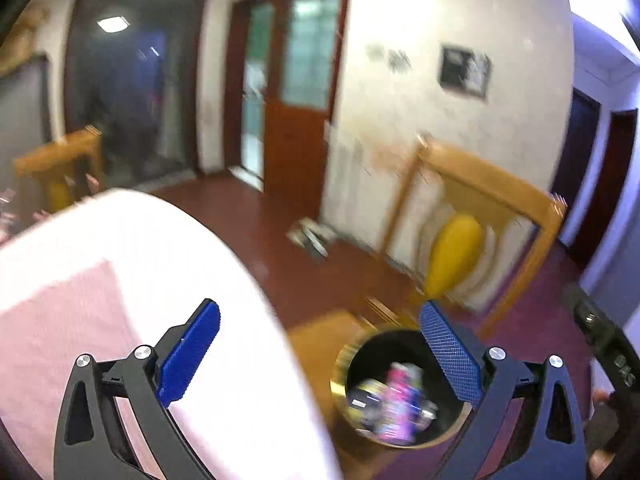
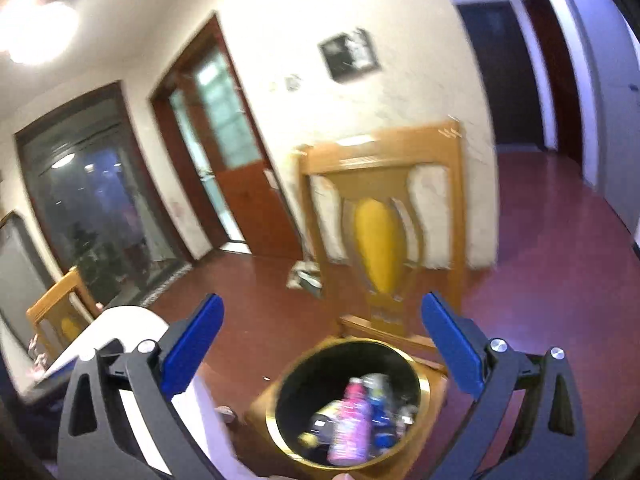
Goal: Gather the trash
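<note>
A black trash bin with a gold rim [image 1: 340, 364] [image 2: 425, 380] stands on a wooden chair seat. Inside lie a pink bottle [image 2: 350, 426] [image 1: 396, 404] and other wrappers and bottles. My left gripper [image 1: 320, 356] is open and empty, above the table edge and the bin's left side. My right gripper [image 2: 324, 344] is open and empty, above and just short of the bin. Both views are blurred.
A white table [image 1: 168, 240] with a pink cloth [image 1: 64, 340] lies at the left. A wooden chair back with a yellow centre [image 2: 380, 240] [image 1: 460, 256] rises behind the bin. Another chair [image 1: 60, 168] stands far left. The red floor [image 2: 560, 260] stretches towards doors.
</note>
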Tool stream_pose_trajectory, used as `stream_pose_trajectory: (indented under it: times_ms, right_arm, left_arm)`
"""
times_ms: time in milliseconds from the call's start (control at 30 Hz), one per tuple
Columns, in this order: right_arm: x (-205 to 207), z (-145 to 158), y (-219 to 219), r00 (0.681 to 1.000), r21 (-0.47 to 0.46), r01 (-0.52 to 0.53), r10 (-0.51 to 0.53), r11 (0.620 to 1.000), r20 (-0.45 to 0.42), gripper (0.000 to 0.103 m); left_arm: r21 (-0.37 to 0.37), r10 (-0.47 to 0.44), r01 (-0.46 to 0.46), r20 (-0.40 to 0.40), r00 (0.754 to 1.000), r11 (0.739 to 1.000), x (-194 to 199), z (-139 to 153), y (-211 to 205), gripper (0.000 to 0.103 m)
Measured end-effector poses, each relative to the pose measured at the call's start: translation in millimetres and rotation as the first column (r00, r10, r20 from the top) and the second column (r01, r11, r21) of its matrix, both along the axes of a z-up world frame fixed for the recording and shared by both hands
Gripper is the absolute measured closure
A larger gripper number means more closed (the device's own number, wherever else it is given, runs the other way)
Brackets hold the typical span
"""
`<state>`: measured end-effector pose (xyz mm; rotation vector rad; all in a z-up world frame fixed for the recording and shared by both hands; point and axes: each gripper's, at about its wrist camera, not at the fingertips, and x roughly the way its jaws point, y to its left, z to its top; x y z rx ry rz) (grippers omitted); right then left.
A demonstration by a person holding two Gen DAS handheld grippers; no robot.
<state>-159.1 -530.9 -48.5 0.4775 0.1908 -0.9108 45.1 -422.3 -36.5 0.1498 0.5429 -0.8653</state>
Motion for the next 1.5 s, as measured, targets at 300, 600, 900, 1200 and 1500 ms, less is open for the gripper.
stream_pose_trajectory:
  times_ms: [300, 600, 900, 1200, 1500]
  right_arm:
    - [117, 50, 127, 0.907, -0.096, -0.416, 0.42, 0.904, 0.022, 0.004]
    - [164, 100, 245, 0.749, -0.187, -0.65, 0.662, 0.736, 0.004, 0.004]
    - [170, 137, 306, 0.671, -0.259, -0.718, 0.741, 0.646, -0.011, 0.004]
    - [178, 147, 337, 0.635, -0.284, -0.749, 0.771, 0.598, -0.049, 0.004]
    - [171, 154, 346, 0.668, -0.332, -0.72, 0.739, 0.609, -0.093, 0.004]
  left_arm:
    - [-0.077, 0.36, -0.352, 0.179, 0.916, 0.933, 28, 72, 190, 0.006]
    - [-0.139, 0.617, -0.602, 0.212, 0.758, 0.787, 12, 114, 336, 0.006]
    - [-0.174, 0.714, -0.695, 0.249, 0.655, 0.698, -14, 138, 413, 0.006]
    - [-0.189, 0.763, -0.744, 0.26, 0.591, 0.641, -29, 147, 446, 0.006]
    - [-0.177, 0.776, -0.762, 0.262, 0.573, 0.623, -30, 154, 454, 0.006]
